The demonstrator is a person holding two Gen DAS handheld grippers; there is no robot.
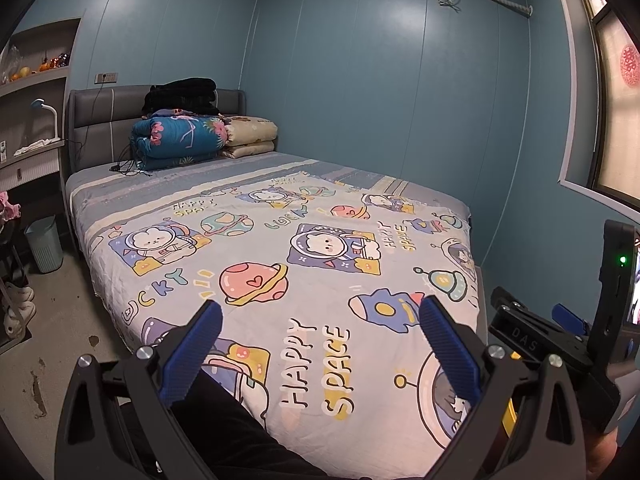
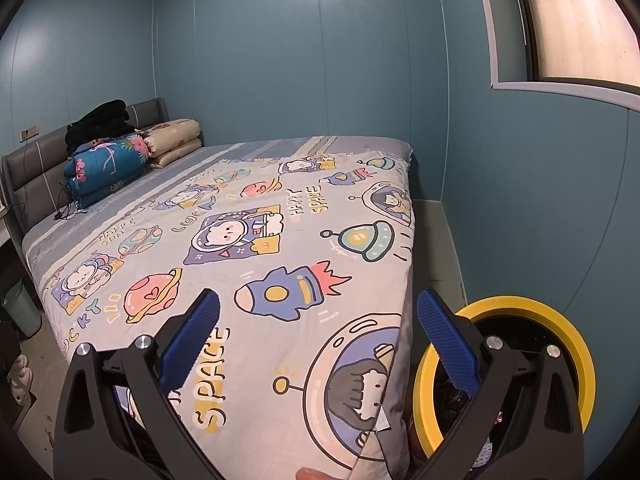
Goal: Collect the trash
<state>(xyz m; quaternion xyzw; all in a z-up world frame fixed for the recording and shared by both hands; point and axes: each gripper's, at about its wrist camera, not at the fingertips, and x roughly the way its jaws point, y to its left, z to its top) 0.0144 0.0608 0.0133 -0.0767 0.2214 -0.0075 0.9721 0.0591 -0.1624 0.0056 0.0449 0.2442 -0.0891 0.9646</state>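
My left gripper is open and empty, held above the foot of a bed with a cartoon space sheet. My right gripper is open and empty too, over the bed's right foot corner; its body shows at the right edge of the left wrist view. A bin with a yellow rim and a dark liner stands on the floor right of the bed, just behind my right finger. No loose trash shows on the sheet.
Folded quilts and a black bundle lie at the headboard, with a black cable beside them. A pale green bin stands on the floor left of the bed, below shelves. Blue walls are close on the right.
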